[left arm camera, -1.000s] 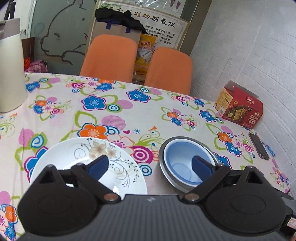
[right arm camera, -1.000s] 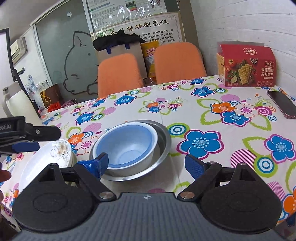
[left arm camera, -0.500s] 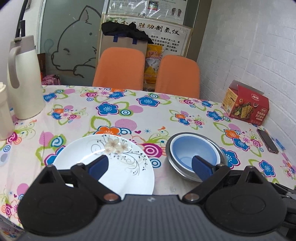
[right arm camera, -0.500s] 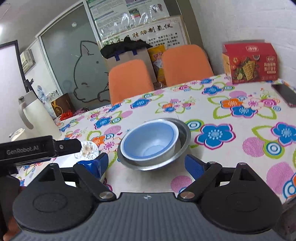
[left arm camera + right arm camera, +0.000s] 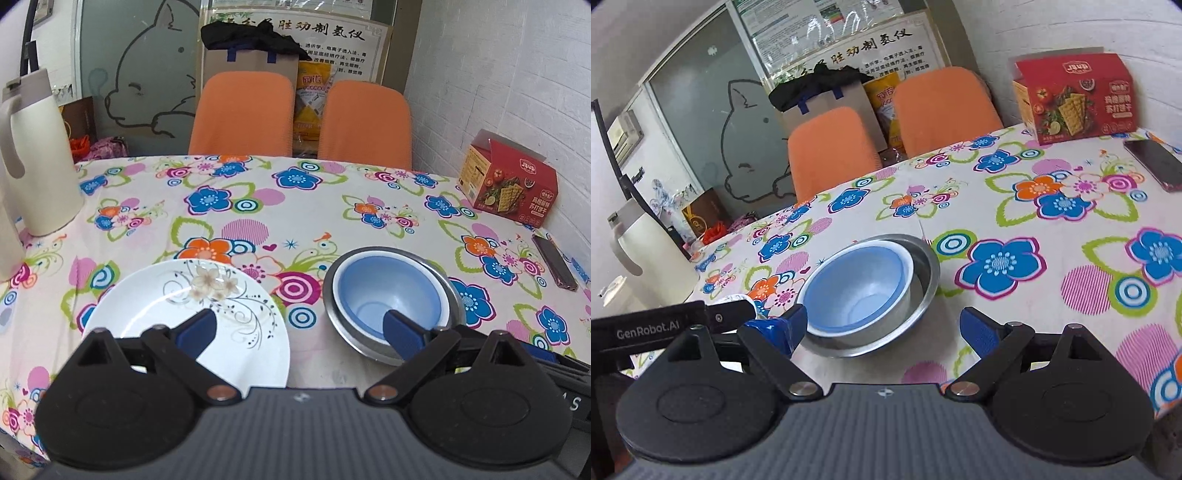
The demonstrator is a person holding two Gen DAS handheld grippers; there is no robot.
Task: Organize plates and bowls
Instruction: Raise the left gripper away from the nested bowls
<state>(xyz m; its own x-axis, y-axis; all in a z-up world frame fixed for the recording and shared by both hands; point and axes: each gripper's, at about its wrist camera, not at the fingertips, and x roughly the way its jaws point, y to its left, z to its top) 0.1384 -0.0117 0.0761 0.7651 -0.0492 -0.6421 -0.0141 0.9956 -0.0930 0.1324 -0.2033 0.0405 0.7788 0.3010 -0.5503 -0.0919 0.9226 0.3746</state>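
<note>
"GenRobot.AI" is printed in white on the left gripper (image 5: 768,326) as seen from the right wrist view. The red cracker box (image 5: 508,184) carries Chinese text too small to read. Both the left and the right gripper (image 5: 884,328) hang above the table's near edge, fingers spread apart, holding nothing. A blue bowl (image 5: 388,291) sits inside a metal bowl (image 5: 452,295), beside a white plate (image 5: 177,306) on the floral tablecloth (image 5: 295,206).

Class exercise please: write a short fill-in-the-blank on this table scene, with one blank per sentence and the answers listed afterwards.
1. The blue bowl sits inside a ____ bowl.
2. The white plate is decorated with a ____ pattern.
3. Both the left claw and the right claw are ____ and hold nothing.
4. The two chairs behind the table are ____ in colour.

Answers: metal; flower; open; orange
</note>
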